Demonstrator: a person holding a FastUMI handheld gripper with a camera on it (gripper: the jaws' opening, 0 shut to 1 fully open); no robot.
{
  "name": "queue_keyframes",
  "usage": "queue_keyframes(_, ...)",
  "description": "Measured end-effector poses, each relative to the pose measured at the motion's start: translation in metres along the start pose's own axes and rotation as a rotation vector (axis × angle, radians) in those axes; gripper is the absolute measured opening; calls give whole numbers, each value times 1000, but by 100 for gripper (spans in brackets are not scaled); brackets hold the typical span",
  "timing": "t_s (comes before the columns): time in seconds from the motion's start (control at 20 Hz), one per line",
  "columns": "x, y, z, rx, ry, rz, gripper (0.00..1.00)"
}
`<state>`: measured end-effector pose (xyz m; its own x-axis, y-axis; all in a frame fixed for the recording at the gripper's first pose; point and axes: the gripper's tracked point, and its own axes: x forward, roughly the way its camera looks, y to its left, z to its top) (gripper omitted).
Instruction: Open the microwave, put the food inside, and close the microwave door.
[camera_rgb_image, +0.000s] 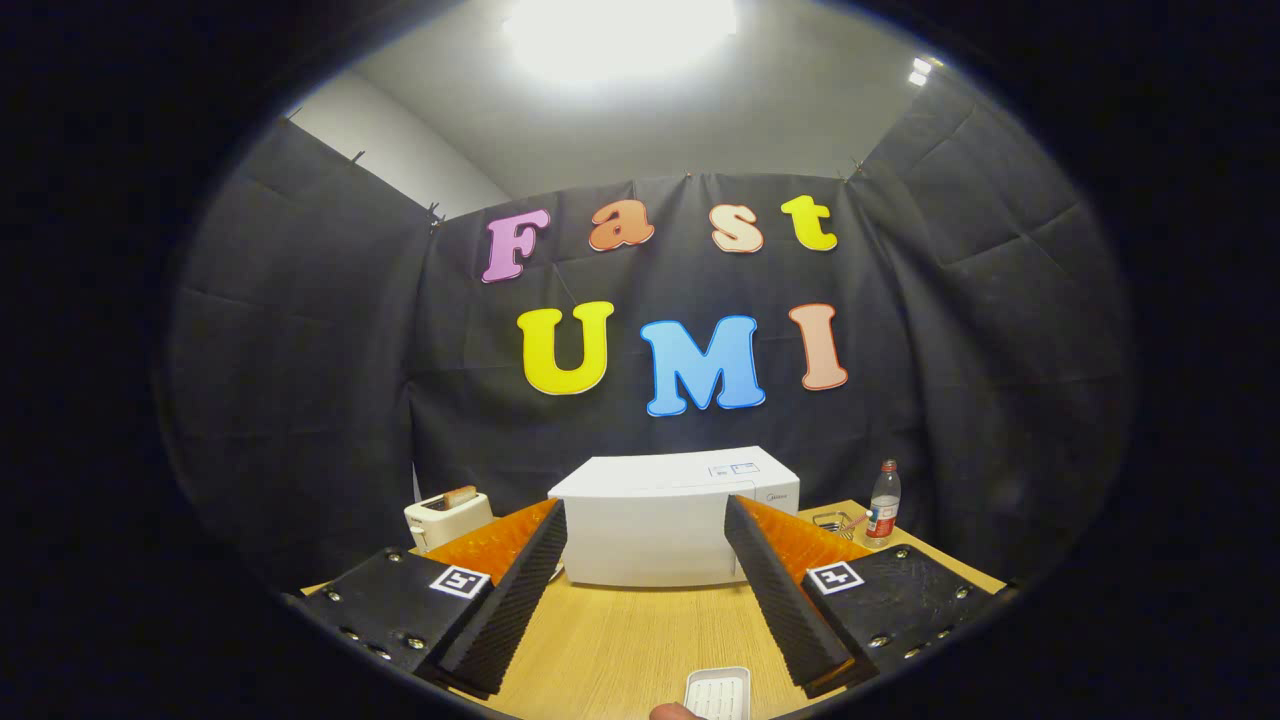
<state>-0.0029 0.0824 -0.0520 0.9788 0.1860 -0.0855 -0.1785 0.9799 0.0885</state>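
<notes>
A white microwave (668, 525) stands on the wooden table (620, 640), beyond my fingers, with its door closed. My gripper (646, 530) is open, its two fingers spread wide with nothing between them, held well short of the microwave. Near the table's front edge, below and between the fingers, lies a small white tray (718, 693), partly cut off; what it holds I cannot make out. A fingertip (675, 712) of a person shows just beside the tray.
A white toaster (447, 517) with a slice of bread in it stands left of the microwave. To the microwave's right are a clear plastic bottle (883, 503) and a small wire object (833, 521). Black cloth walls close in the table.
</notes>
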Motion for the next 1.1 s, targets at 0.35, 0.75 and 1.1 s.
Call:
queue_keyframes(0.35, 5, 16, 4, -3, -16, 36, 99)
queue_keyframes(0.75, 6, 22, 6, 2, -25, 60, 99)
queue_keyframes(1.1, 7, 23, 5, 1, -15, 67, 100)
